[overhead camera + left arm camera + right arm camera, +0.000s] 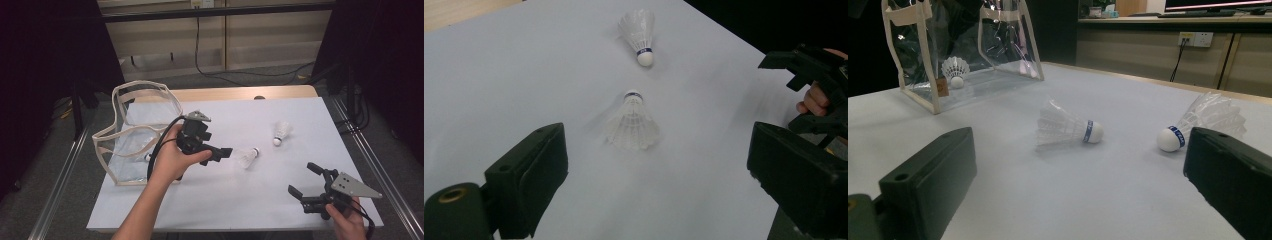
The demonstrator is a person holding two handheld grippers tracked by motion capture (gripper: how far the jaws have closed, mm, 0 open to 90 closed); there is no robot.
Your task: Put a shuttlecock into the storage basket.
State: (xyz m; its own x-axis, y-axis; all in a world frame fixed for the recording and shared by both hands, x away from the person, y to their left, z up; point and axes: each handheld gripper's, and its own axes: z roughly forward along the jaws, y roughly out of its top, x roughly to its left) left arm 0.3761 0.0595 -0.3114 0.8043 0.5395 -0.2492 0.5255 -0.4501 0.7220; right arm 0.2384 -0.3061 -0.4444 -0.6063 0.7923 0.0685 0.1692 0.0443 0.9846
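Two white shuttlecocks lie on their sides on the white table. The near shuttlecock (248, 157) (633, 124) (1068, 128) is just ahead of my left gripper (220, 150) (659, 165), which is open and holds nothing. The far shuttlecock (281, 132) (639, 31) (1203, 121) lies further right. At the front right my right gripper (305, 179) (1078, 175) is open and empty, its jaws facing both shuttlecocks. A third shuttlecock (955, 70) sits inside the clear bag (135, 130) (963, 50).
The clear bag with beige trim stands open at the table's left edge, behind my left hand. The white table (225, 200) has bare room at the front centre. A wooden strip (240, 93) runs along its far edge. Metal rails flank both sides.
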